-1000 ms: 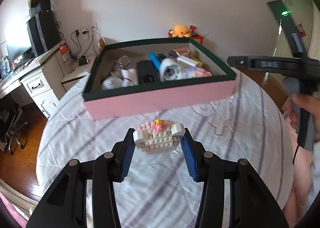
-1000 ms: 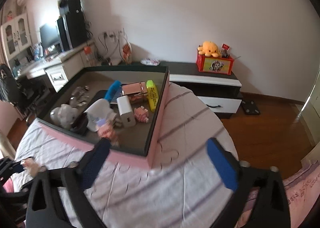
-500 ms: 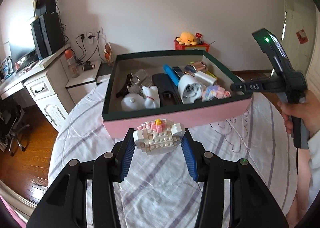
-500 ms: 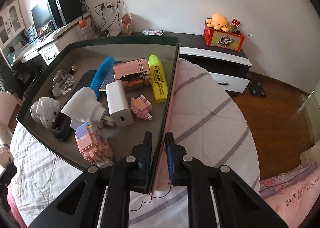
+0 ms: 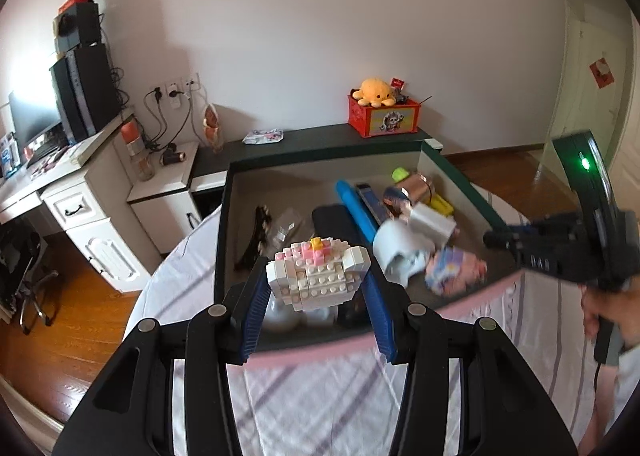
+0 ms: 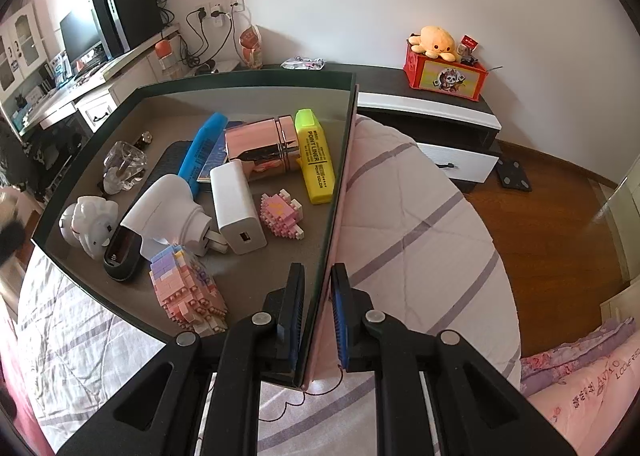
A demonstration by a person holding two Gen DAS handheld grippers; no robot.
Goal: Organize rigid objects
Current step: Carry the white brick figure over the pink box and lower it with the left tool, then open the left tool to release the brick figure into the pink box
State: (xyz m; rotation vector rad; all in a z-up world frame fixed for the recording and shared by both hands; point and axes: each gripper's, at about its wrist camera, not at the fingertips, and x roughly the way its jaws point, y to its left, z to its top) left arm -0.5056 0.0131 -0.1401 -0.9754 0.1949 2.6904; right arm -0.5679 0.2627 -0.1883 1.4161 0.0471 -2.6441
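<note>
My left gripper (image 5: 318,290) is shut on a white and pink brick-built figure (image 5: 318,276), held just above the near wall of the pink box (image 5: 320,352). In the right wrist view my right gripper (image 6: 318,292) is shut on the box's right wall (image 6: 340,184), one pad inside and one outside. Inside the box lie a yellow highlighter (image 6: 316,156), a rose-gold tin (image 6: 262,148), a white charger (image 6: 236,208), a blue marker (image 6: 202,152), a small pink brick figure (image 6: 282,214) and a larger pastel brick figure (image 6: 182,288). The right gripper (image 5: 500,238) also shows at the left wrist view's right edge.
The box sits on a striped quilt (image 6: 412,216) over a bed. Behind it stand a low dark cabinet (image 6: 432,104) with a red toy box and orange plush (image 6: 434,42), and a white desk (image 5: 72,192) at the left. A hand (image 5: 608,308) holds the right gripper's handle.
The right gripper went from wide open to shut on the box's right wall. The left gripper carried the brick figure forward to above the box's near wall.
</note>
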